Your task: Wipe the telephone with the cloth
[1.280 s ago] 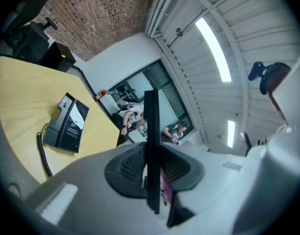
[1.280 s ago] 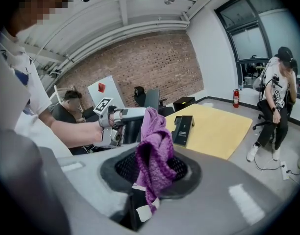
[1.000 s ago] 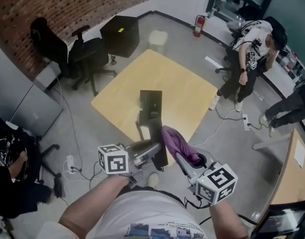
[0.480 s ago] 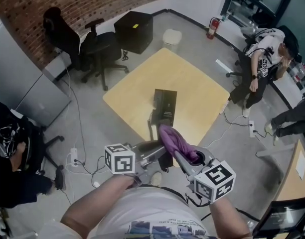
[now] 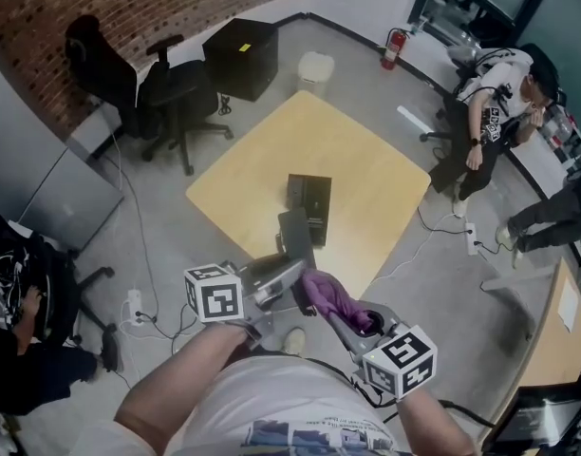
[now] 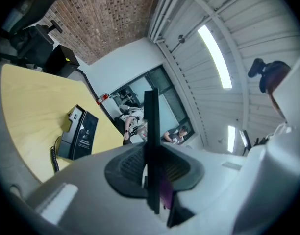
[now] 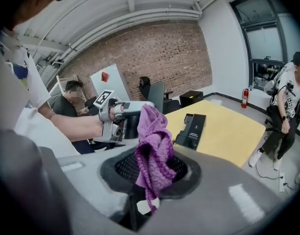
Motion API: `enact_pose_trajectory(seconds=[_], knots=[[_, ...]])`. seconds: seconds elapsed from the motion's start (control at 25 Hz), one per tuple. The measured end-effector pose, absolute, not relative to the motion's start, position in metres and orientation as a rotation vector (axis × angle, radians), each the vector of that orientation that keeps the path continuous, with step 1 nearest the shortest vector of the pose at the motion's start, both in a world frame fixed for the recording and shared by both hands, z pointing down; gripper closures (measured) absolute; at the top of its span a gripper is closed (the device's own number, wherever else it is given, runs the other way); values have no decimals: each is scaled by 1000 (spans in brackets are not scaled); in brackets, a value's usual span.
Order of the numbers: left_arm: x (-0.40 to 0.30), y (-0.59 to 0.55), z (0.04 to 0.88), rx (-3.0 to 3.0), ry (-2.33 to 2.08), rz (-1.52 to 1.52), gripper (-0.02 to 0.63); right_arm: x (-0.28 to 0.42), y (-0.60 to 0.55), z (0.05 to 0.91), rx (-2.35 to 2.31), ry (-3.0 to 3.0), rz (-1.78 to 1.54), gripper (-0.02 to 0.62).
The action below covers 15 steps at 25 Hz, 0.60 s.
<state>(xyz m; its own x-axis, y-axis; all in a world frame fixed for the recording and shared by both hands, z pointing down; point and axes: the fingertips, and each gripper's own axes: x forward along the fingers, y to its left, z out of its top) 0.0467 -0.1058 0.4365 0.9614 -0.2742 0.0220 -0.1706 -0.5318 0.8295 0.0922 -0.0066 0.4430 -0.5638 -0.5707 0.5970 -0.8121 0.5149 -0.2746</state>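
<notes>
The black telephone (image 5: 309, 202) lies on the yellow table (image 5: 352, 155), near the middle, and shows too as the telephone (image 6: 79, 130) and the telephone (image 7: 191, 129). My left gripper (image 5: 292, 262) is shut on a thin flat black panel (image 5: 296, 233) held over the table's near edge; this panel (image 6: 151, 146) stands edge-on between the jaws. My right gripper (image 5: 321, 300) is shut on a bunched purple cloth (image 5: 330, 295), just right of the left one and short of the table. The cloth (image 7: 152, 148) sticks up from its jaws.
Two black office chairs (image 5: 167, 93), a black box (image 5: 238, 55) and a white bin (image 5: 315, 69) stand beyond the table. People sit at the right (image 5: 485, 112) and at the left edge (image 5: 15, 340). Cables (image 5: 139, 302) lie on the floor.
My right gripper has sunk and drawn back toward me with the cloth. The left gripper has carried the black panel a little closer to the telephone.
</notes>
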Motion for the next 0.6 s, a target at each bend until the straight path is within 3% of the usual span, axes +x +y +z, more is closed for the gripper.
enact_pose_trajectory(seconds=[0.6], knots=[[67,-112,450,2214,-190,32,520,95,-87,383,1307,-2362,672,511]])
